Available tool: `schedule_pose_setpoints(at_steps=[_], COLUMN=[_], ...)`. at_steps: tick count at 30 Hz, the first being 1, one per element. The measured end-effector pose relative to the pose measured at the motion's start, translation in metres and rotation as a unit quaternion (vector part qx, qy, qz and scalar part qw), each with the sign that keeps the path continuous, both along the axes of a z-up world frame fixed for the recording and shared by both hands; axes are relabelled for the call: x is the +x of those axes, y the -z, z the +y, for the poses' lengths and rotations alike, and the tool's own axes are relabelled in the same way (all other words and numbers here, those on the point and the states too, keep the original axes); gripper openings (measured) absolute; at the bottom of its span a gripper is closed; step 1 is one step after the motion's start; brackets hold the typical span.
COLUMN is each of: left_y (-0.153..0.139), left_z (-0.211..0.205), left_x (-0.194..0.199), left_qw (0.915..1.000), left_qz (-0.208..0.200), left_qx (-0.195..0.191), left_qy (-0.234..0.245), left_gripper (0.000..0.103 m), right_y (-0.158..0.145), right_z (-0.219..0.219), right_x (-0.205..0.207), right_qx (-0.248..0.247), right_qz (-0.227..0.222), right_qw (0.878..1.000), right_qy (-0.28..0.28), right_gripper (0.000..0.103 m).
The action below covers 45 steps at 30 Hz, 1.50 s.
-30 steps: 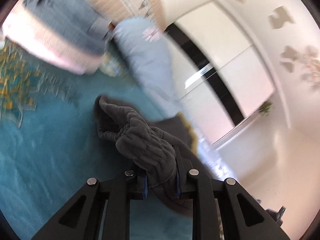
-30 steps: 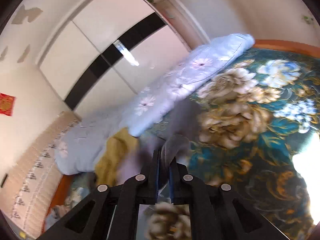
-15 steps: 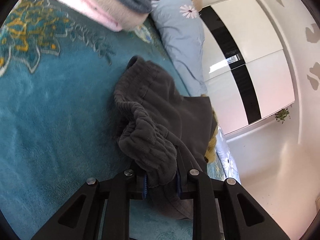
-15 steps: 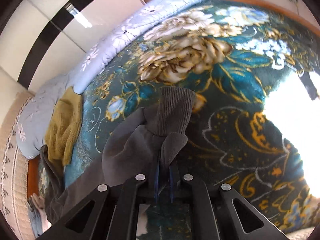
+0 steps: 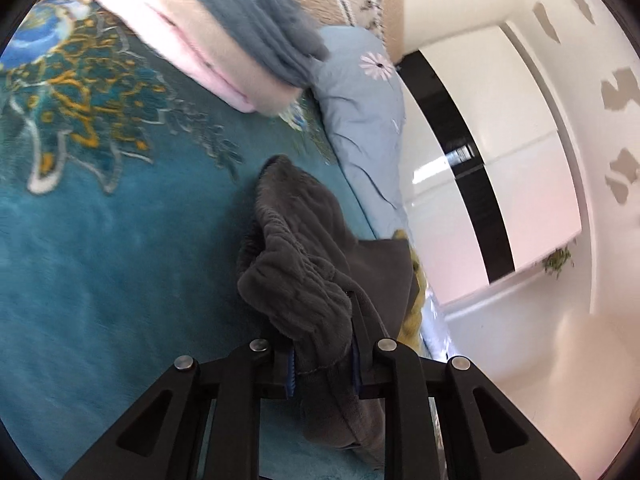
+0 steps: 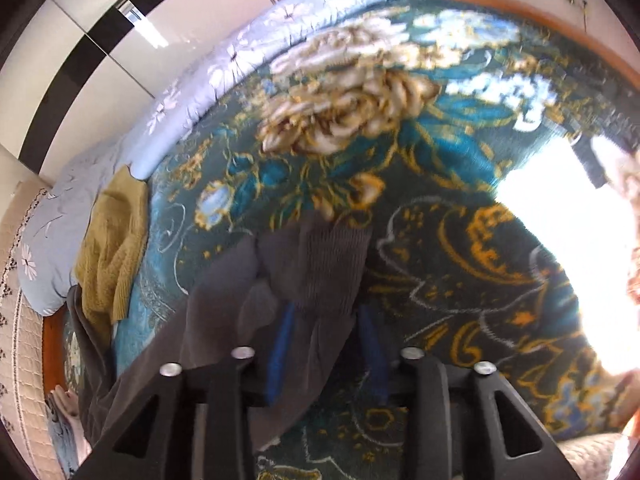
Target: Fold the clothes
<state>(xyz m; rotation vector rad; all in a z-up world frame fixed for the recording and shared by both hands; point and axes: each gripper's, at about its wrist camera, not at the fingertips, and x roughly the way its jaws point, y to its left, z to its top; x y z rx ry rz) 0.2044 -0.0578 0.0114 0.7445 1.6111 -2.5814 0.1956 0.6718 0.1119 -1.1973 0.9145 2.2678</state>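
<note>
Only the left view shows a folded stack (image 5: 224, 28) at the bed's (image 5: 100, 240) head; only the right shows a yellow knit (image 6: 112, 248) by the quilt (image 6: 224, 68) along the bed's edge. Left tongs (image 5: 322, 364) pinch the trousers' (image 5: 312, 280) gathered waistband. Right tongs (image 6: 326, 344) stand wide, the ribbed cuff lying loose between them on the bed.

The sweatpants (image 5: 304, 280) are dark charcoal grey with a ribbed cuff (image 6: 332, 256). The bedspread (image 6: 440, 240) is teal with cream peonies and gold scrollwork. A mustard-yellow knit (image 6: 110, 252) lies beside a pale blue, daisy-printed quilt (image 6: 224, 68). The wardrobe (image 5: 500, 160) is white with a black stripe.
</note>
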Motion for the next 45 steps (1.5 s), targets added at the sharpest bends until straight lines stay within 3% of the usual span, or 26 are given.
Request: schedule_pose_setpoints(at_steps=[4,8,10,14,17,19,21,25,30,33,39,43,45], left_y=[0.012,-0.009,-0.023,-0.056,-0.081,-0.091,-0.094,-0.075,-0.029,-0.022,-0.023,-0.021,-0.022], left_z=[-0.005,-0.007,-0.011,-0.029,-0.045,-0.041,-0.024,0.006,0.002,-0.016,-0.023,-0.023,-0.022], left_x=[-0.011,-0.013,-0.009,0.01,0.012,-0.016,-0.055,-0.105,-0.119,-0.125,-0.126,-0.124,-0.122], left_qw=[0.9986,0.9971,0.9959,0.9906,0.9911,0.9891,0.9806,0.9648,0.9656,0.9728,0.9733,0.9739,0.9737], left_qz=[-0.041,-0.053,-0.059,-0.063,-0.03,-0.034,-0.055,-0.072,-0.08,-0.087,-0.083,-0.085,-0.085], left_qx=[0.026,-0.022,-0.051,-0.121,-0.125,-0.143,-0.179,-0.216,-0.186,-0.146,-0.149,-0.144,-0.146], left_qy=[0.023,0.049,0.045,-0.011,-0.035,0.0,0.058,0.133,0.163,0.157,0.154,0.154,0.153], left_gripper=[0.022,0.031,0.04,0.048,0.054,0.055,0.055,0.055,0.055,0.055,0.055,0.055,0.055], right_y=[-0.023,-0.038,-0.043,-0.045,-0.043,-0.037,-0.032,-0.031,-0.05,-0.052,-0.023,0.002,-0.003], right_z=[-0.014,-0.053,-0.083,-0.142,-0.189,-0.216,-0.242,-0.296,-0.35,-0.381,-0.403,-0.407,-0.411], right_x=[-0.003,-0.034,-0.058,-0.1,-0.131,-0.151,-0.172,-0.214,-0.271,-0.311,-0.372,-0.385,-0.38], right_qx=[0.03,0.04,0.049,0.053,0.055,0.049,0.032,0.018,0.054,0.087,0.094,0.054,0.051], right_qz=[0.021,0.041,0.052,0.064,0.068,0.066,0.061,0.056,0.069,0.06,0.004,-0.03,-0.017], right_qw=[0.999,0.997,0.992,0.98,0.969,0.964,0.961,0.95,0.94,0.936,0.95,0.957,0.959], right_qy=[0.002,-0.061,-0.102,-0.179,-0.233,-0.252,-0.268,-0.305,-0.329,-0.336,-0.299,-0.282,-0.279], right_gripper=[0.048,0.05,0.05,0.051,0.052,0.052,0.052,0.052,0.052,0.052,0.052,0.019,0.013])
